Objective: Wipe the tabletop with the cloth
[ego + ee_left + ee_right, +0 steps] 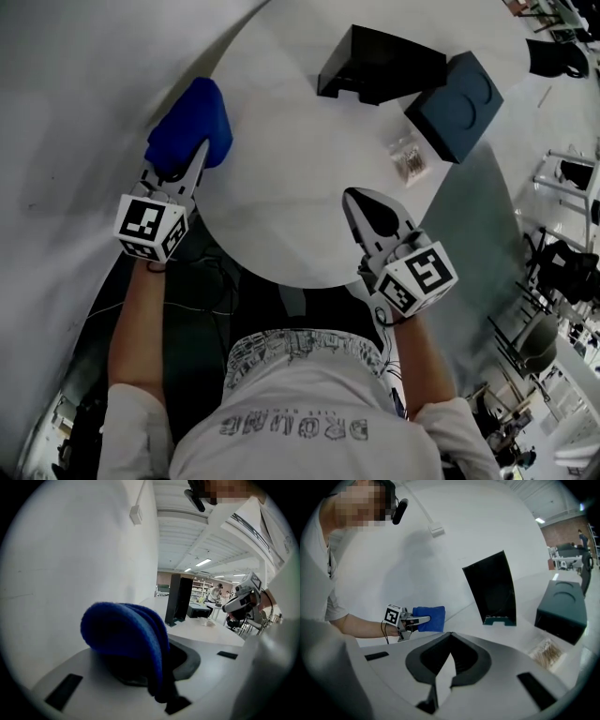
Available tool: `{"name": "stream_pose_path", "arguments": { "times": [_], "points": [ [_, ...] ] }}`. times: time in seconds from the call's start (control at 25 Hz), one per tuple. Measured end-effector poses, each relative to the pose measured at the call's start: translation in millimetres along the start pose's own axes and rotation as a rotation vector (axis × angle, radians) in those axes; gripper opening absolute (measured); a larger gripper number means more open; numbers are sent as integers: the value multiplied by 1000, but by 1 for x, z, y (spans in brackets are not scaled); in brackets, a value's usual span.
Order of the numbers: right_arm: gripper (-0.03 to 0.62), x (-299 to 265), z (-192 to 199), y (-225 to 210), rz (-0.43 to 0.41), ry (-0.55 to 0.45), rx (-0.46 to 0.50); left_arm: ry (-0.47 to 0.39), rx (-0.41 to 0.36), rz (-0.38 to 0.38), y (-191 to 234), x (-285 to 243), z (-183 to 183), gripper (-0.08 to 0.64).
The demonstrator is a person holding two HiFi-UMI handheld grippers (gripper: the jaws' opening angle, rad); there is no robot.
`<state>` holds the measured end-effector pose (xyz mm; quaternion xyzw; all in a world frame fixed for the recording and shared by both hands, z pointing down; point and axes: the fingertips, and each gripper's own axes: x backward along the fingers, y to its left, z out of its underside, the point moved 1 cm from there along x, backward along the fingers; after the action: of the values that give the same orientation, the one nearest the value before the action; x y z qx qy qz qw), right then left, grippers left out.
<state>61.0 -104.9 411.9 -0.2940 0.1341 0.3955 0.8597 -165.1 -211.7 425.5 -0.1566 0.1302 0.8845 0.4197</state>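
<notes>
The blue cloth (192,127) is clamped in the left claw (194,157), bunched into a thick fold that bulges out ahead of the jaws and droops over one of them. It is held at the rim of the round white worktop (281,187); whether it is pressed to the surface cannot be told (the right gripper view suggests it is just off the edge). The right claw (362,201) is closed on nothing, its tips meeting, and is held over the worktop well to the right of the cloth-bearing claw. Beyond the right claw, a black stand (380,61), a dark box (459,103) and a small clear packet (410,157) are set on the worktop. The step in hand is judged to be the start of the wipe: the cloth is gripped, and no stroke is evident. Next, the cloth needs to be lowered flat onto the surface ahead of the left claw and swept inward under steady pressure, with the stroke stopped short of the packet and boxes.
</notes>
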Motion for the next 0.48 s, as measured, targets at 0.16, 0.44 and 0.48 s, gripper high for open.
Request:
{"name": "stream_pose_path", "arguments": {
  "times": [0.16,0.44,0.48],
  "points": [
    [8,-5,12,-3,14,25,-13,69,-28,-7,6,-14,27,72],
    [8,-8,26,-13,35,46,-44,180,-17,-5,6,-36,64,72],
    [8,-8,27,-15,39,45,-47,188,-13,-6,5,-38,66,72]
  ]
}}
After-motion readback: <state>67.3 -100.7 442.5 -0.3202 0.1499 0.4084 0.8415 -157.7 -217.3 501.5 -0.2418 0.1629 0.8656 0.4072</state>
